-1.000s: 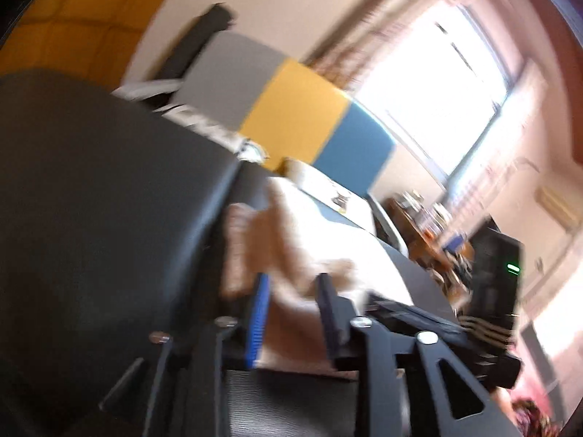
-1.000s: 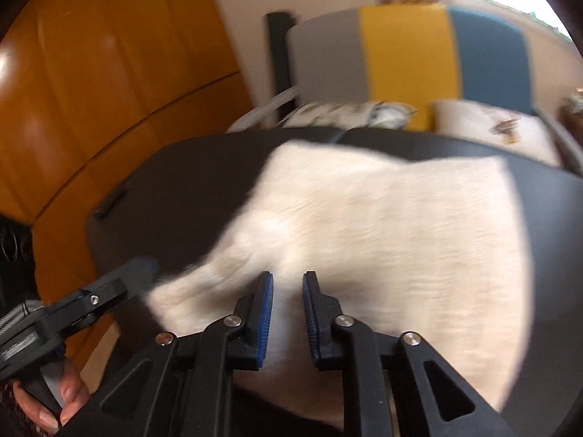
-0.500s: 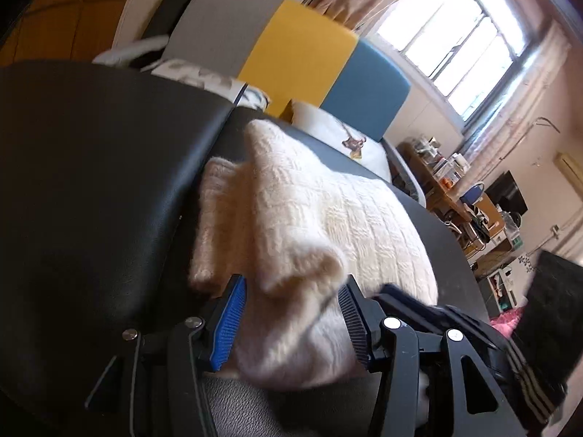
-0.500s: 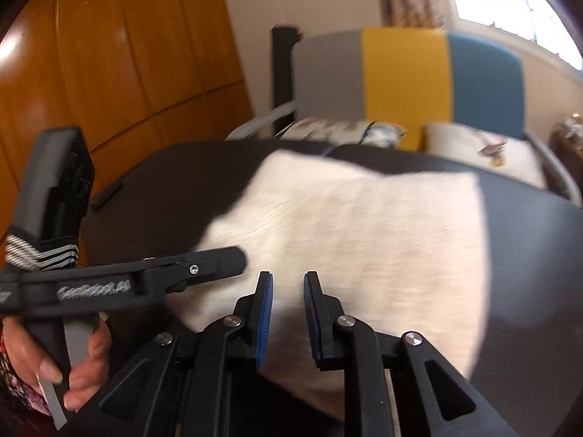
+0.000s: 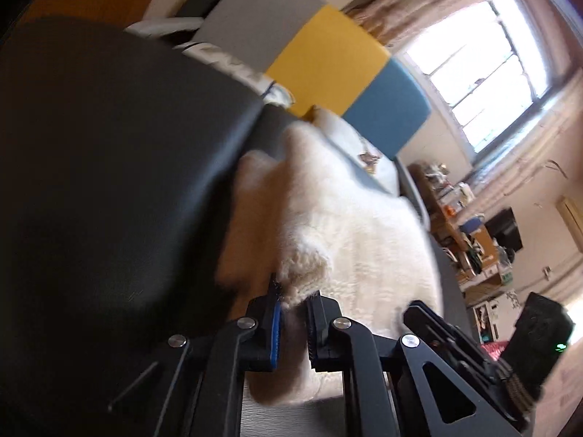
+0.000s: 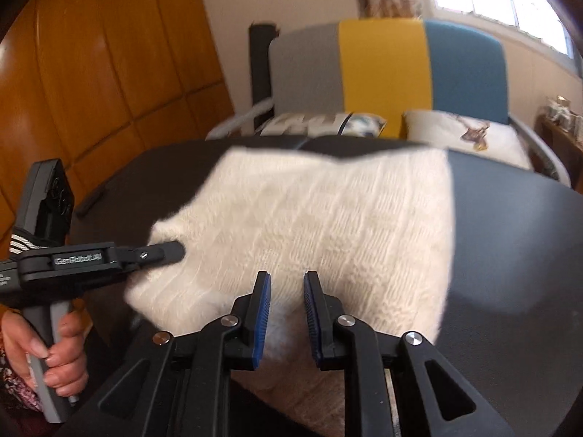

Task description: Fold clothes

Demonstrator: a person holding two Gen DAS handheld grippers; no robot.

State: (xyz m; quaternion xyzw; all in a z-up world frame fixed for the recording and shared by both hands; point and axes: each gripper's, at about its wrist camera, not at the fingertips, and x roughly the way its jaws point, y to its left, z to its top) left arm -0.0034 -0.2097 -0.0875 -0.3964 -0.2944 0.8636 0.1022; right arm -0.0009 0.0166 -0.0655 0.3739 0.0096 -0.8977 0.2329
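Cream knit sweater (image 6: 328, 225) lies half-folded on the black table (image 6: 510, 236) as the left gripper (image 5: 293, 322), at nine o'clock, closes on its cuff while the right gripper (image 6: 286, 313) pinches the near hem, next lifting both across.

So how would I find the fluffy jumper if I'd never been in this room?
Look for the chair back striped grey, yellow and blue, then the dark round table in front of it. The cream knitted jumper lies spread on that table. It is the only pale, fuzzy thing on the dark top; the printed cushions sit behind, on the chair.
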